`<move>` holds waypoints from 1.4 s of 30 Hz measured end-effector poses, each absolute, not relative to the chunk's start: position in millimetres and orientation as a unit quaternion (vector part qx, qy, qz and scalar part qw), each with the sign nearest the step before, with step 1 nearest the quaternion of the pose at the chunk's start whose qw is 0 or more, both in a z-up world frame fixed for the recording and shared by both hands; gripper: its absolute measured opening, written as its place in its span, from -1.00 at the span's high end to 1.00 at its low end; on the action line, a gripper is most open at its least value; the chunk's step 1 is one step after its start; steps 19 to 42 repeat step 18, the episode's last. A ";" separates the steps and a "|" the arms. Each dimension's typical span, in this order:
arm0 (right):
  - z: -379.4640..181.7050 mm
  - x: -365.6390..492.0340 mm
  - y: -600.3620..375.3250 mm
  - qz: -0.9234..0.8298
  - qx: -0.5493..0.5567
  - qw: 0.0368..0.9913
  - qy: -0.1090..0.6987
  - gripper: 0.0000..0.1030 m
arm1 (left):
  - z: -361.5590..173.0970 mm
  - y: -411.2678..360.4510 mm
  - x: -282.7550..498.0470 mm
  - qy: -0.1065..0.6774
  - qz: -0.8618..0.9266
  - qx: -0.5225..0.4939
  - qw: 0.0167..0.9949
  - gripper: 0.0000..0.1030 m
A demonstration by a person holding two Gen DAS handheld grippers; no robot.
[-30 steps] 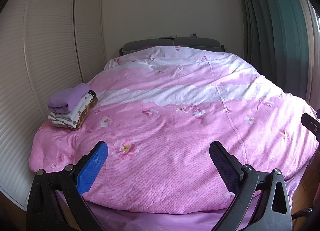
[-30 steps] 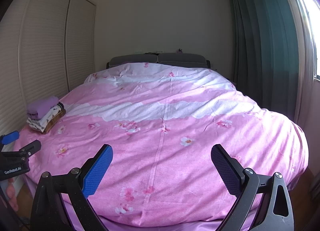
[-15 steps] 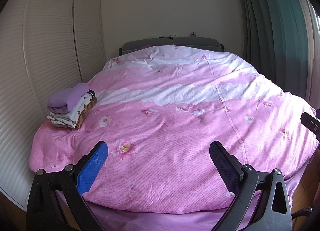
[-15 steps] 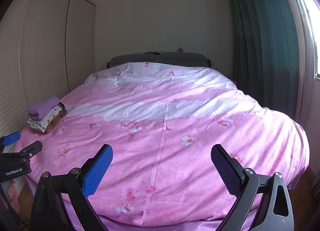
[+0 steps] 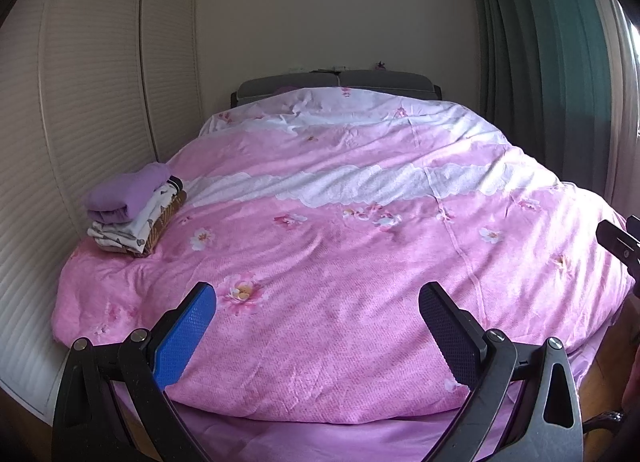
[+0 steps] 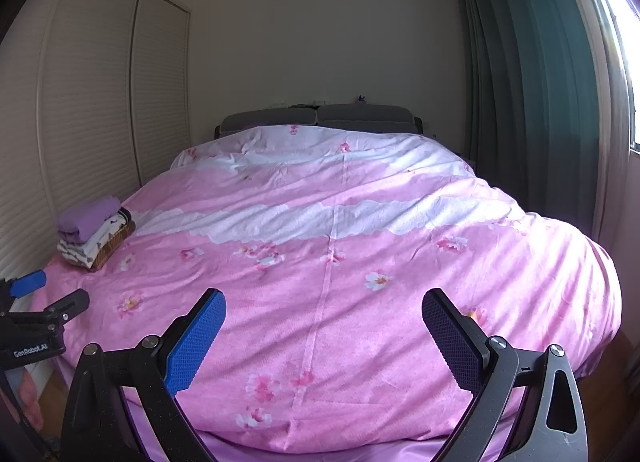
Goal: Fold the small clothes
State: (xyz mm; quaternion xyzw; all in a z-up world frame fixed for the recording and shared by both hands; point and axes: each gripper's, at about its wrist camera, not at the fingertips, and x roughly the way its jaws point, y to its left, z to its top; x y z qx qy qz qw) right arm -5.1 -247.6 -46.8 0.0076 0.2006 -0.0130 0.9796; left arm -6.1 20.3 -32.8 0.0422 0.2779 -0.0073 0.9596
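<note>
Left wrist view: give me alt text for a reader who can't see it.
Open left gripper hovers empty over the foot of a pink floral duvet. A stack of folded clothes, purple piece on top, sits in a basket at the bed's left edge.

Both grippers, left gripper and right gripper, are showing black frames with silver screws, each wearing one blue and one dark textured pad inside its jaws.

duvet: matt cloth | basket: seemingly woven wicker | tongs pads: textured
</note>
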 end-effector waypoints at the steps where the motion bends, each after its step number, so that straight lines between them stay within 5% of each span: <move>1: -46.9 -5.7 -246.0 -0.012 0.009 0.979 0.201 -0.93 | -33.0 20.9 -6.2 0.278 -0.008 0.042 0.960 -1.00; 42: -46.2 -7.9 -241.9 -0.017 0.014 0.980 0.197 -0.93 | -36.6 22.2 -3.3 0.290 -0.018 0.039 0.956 -1.00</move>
